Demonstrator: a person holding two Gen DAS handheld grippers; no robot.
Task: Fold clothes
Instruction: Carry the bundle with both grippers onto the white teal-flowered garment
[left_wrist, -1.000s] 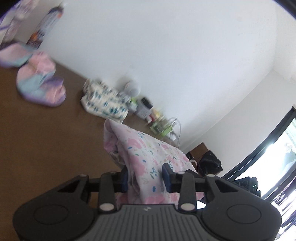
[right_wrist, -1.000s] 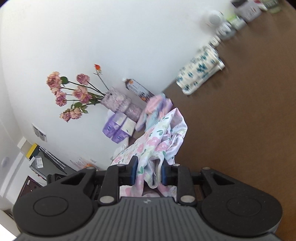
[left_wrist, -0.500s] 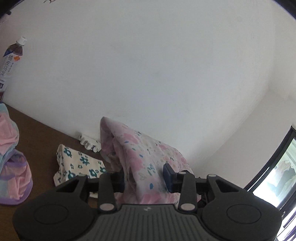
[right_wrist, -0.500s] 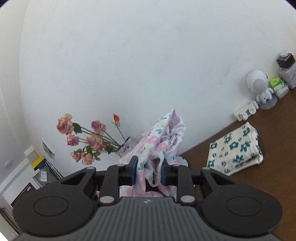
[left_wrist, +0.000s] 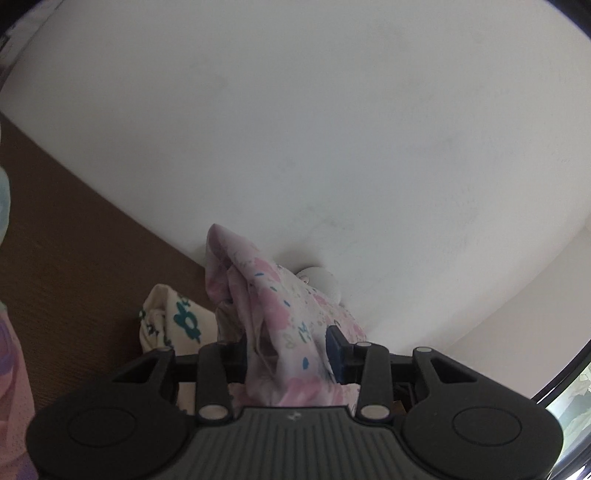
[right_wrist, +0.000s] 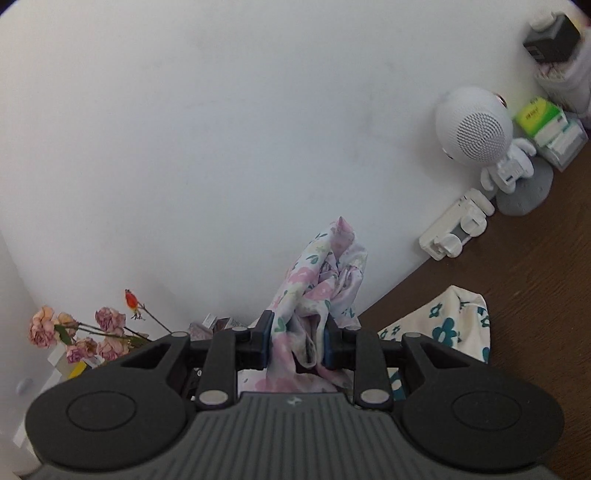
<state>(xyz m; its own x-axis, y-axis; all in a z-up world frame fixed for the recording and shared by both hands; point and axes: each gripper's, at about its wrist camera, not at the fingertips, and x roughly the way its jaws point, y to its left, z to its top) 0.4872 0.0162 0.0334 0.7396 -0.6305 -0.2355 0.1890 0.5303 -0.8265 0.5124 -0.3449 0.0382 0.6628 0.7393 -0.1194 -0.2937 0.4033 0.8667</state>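
Observation:
My left gripper is shut on a bunched part of a pink floral garment, whose cloth sticks up between the pads and hangs below them. My right gripper is shut on another bunch of the same floral garment, held up in front of the white wall. A folded cream cloth with teal flowers lies on the brown table just beyond and under both grippers, seen in the right wrist view as the cream flowered cloth.
The brown table meets a white wall. A white round-headed robot figure, a white plug strip, boxes and a jar stand at the back right. Dried roses stand at the left. Pink folded clothes lie at the left edge.
Both grippers have swept level toward the wall, still gripping the floral garment. The cream flowered cloth and the white figure have come much closer; the bottle and pastel pile have slid out of view.

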